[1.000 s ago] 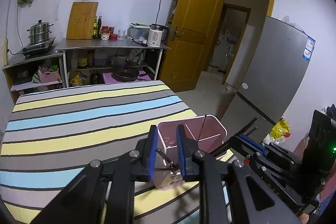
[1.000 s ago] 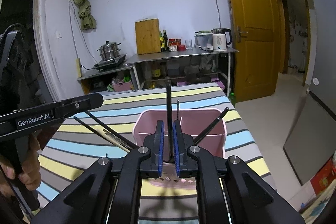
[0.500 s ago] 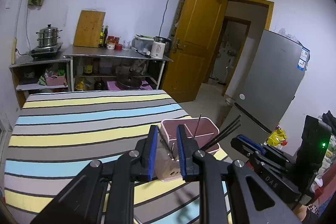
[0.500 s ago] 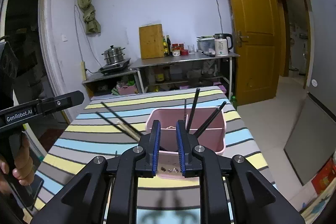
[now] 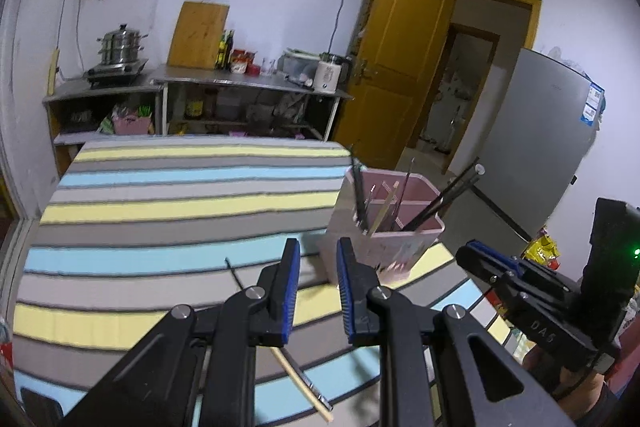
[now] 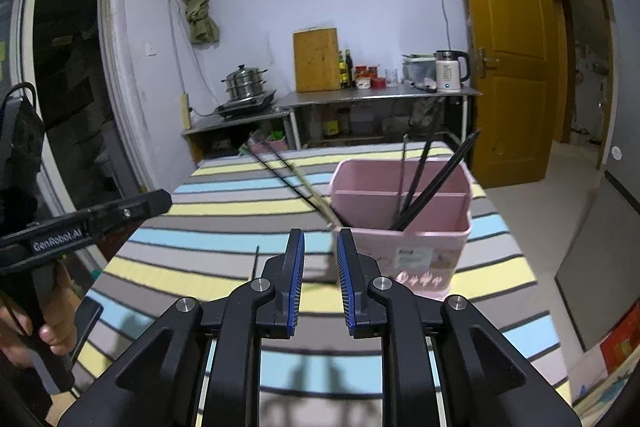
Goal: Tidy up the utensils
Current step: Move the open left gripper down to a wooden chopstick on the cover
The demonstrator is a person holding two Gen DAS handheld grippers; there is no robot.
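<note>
Left gripper (image 5: pixel 317 259): blue-padded jaws part-open, empty, above a loose wooden chopstick (image 5: pixel 301 383) and a thin black one (image 5: pixel 236 273) on the striped cloth desk (image 5: pixel 160 211). Pink plastic holder (image 6: pixel 400 227), boxy and divided, holds slanted black chopsticks (image 6: pixel 432 183) near the desk's right edge. Right gripper (image 6: pixel 319 263): jaws opening, empty; floor and grey fridge (image 5: pixel 532 147) beyond.

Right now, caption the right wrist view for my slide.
Right tool opening, empty, before the pink holder of chopsticks on the striped table.
</note>
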